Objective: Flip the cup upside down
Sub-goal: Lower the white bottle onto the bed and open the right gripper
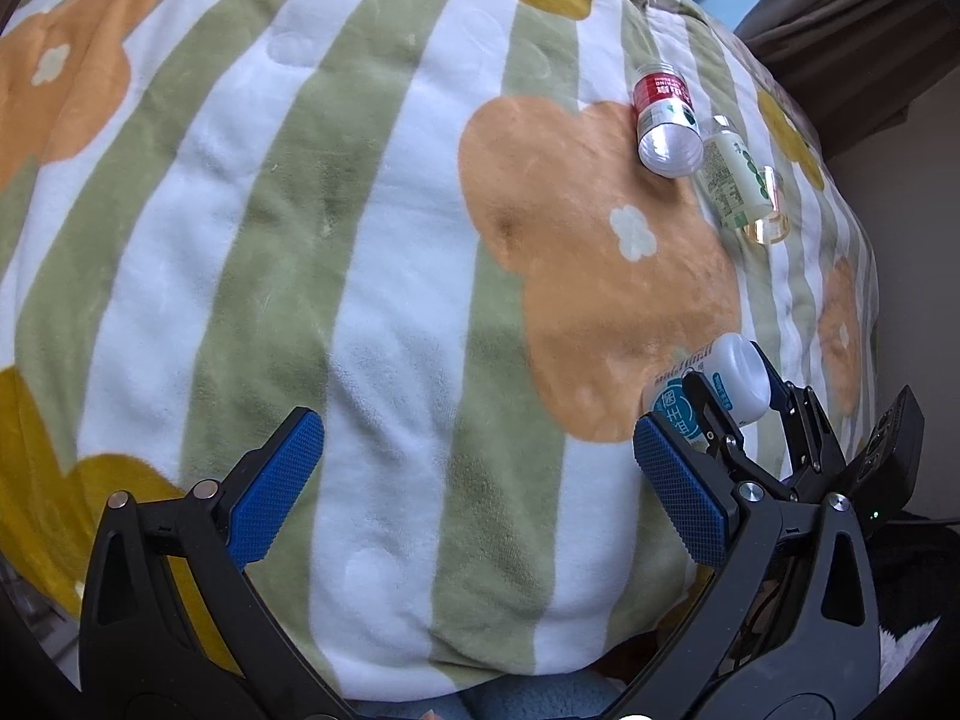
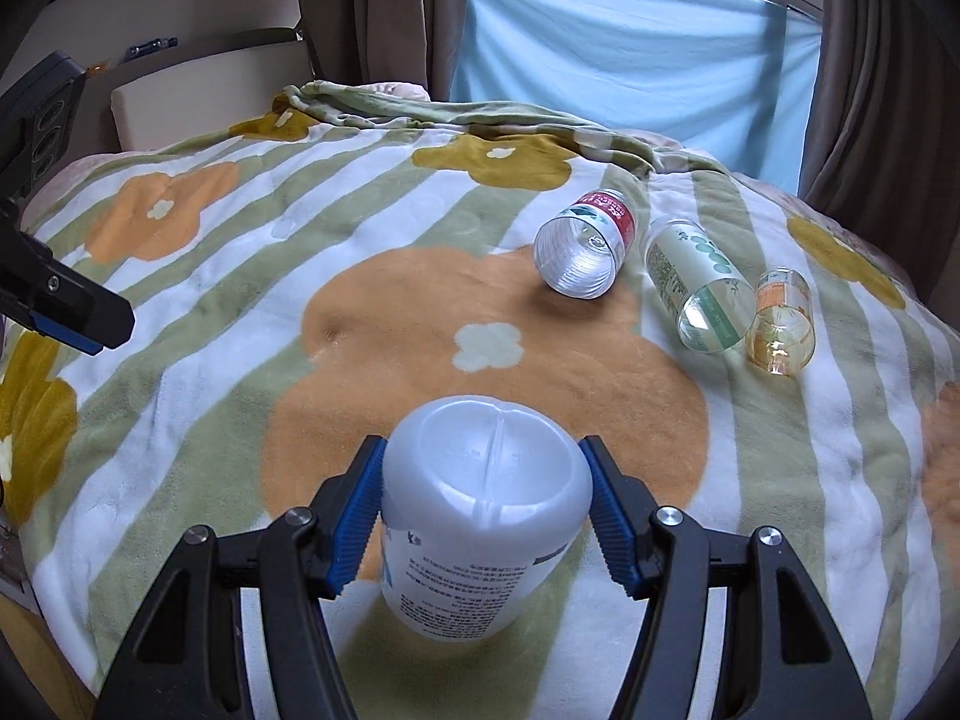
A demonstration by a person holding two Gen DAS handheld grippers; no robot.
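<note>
A white plastic cup (image 2: 486, 516) with a blue printed label stands bottom-up on the flowered blanket (image 2: 240, 312). My right gripper (image 2: 486, 510) has its blue pads against the cup's two sides and is shut on it. The same cup shows in the left wrist view (image 1: 729, 381), held by the right gripper's black fingers. My left gripper (image 1: 474, 486) is open and empty, hovering over the blanket (image 1: 360, 240) to the left of the cup.
Three cut bottle cups lie on their sides at the far right of the blanket: a red-labelled one (image 2: 585, 252), a green-labelled one (image 2: 699, 291) and a small orange-tinted one (image 2: 780, 321). Curtains and a blue sheet hang behind the bed.
</note>
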